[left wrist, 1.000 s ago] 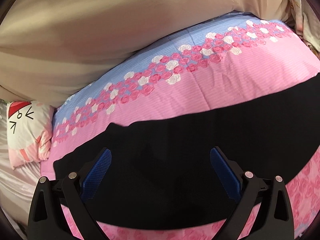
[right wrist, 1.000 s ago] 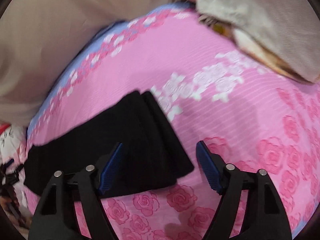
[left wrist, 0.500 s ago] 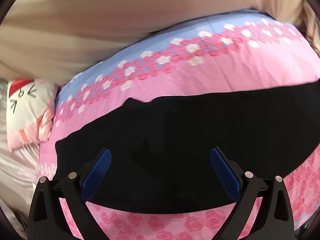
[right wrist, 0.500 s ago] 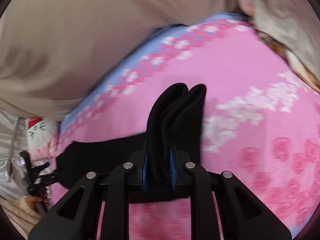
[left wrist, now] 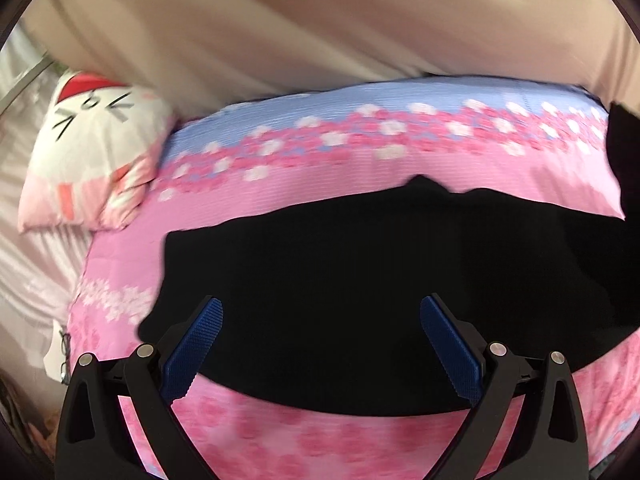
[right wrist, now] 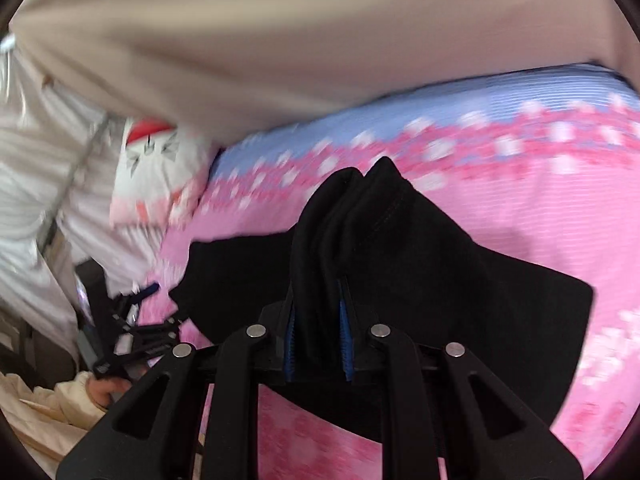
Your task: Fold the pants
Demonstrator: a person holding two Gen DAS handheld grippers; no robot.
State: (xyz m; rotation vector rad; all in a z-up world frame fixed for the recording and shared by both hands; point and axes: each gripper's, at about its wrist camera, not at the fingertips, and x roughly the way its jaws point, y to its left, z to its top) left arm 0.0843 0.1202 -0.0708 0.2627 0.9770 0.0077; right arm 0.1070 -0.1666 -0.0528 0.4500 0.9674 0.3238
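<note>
Black pants (left wrist: 360, 272) lie spread across a pink flowered bedspread (left wrist: 320, 184). My left gripper (left wrist: 320, 320) is open, its blue pads apart above the near edge of the pants and holding nothing. My right gripper (right wrist: 318, 320) is shut on a bunched end of the black pants (right wrist: 352, 216) and holds it lifted above the bed, the rest of the cloth trailing down to the left and right. That lifted end shows at the right edge of the left wrist view (left wrist: 624, 152). The left gripper (right wrist: 132, 320) appears small at the left of the right wrist view.
A white cat-face pillow (left wrist: 92, 140) lies at the bed's left end. A beige curtain (left wrist: 320, 20) hangs behind the bed. White sheeting (right wrist: 36, 184) is off the bed's left side.
My right gripper closed on the pants end, lifted it and is carrying it left over the rest. My left gripper stayed open and shifted left along the pants.
</note>
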